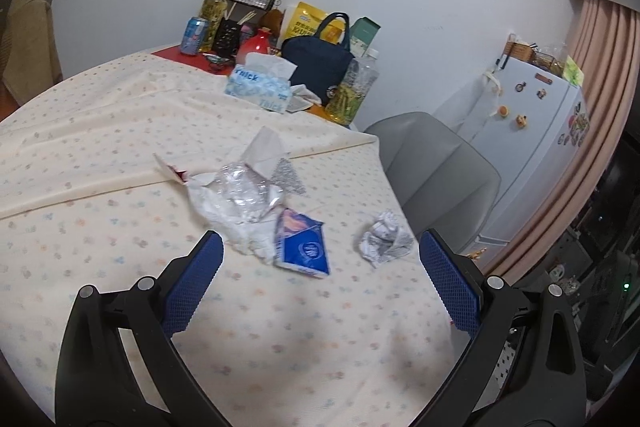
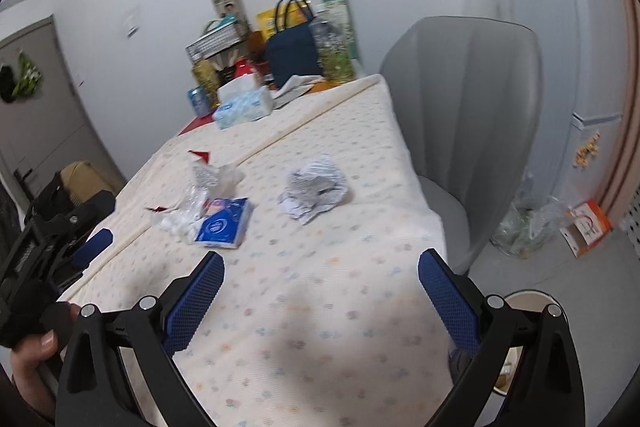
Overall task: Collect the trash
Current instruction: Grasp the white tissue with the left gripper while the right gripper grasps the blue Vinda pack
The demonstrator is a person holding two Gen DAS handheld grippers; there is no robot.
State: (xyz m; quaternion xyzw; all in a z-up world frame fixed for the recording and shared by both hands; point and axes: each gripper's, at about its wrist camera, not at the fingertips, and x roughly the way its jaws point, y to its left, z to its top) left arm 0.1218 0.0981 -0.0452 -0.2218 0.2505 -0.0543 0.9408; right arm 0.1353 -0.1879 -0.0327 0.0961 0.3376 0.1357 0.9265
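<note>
Left wrist view first: the left gripper [image 1: 321, 259] hangs over the near part of the table [image 1: 80, 187], fingers spread wide and nothing between them, so it's released. Pretty much dead ahead of it, just past the fingertips, lies a blue tissue packet [image 1: 301, 245] with a round white logo on it, too blurry to read. Touching that packet on its far left side is a heap of clear plastic wrap and white tissue [image 1: 240, 201], and a folded white paper [image 1: 264, 151] sticks up behind the heap. A small card with a red edge [image 1: 172, 169] lies just left of the pile. Off toward the right finger sits a crumpled printed paper ball [image 1: 386, 237], apart from the rest and near the table's right edge.

Only writing anyone could actually read: the tissue box [image 1: 260, 85] at the far end says "Thick" on its side. Everything else back there (a navy bag [image 1: 318, 61], a yellow pouch [image 1: 308, 21], a soda can [image 1: 194, 35]) has print that's too small or smeared.

Right wrist view: the right gripper [image 2: 320, 287] is also wide open and empty, low over the tablecloth. The paper ball [image 2: 316, 187] lies ahead of it, slightly left of centre, and the blue packet [image 2: 224, 223] is further left, beyond the left fingertip. A grey chair [image 2: 472, 99] stands beside the table on the right. The other gripper and the hand [image 2: 32, 355] holding it show at the left edge.
</note>
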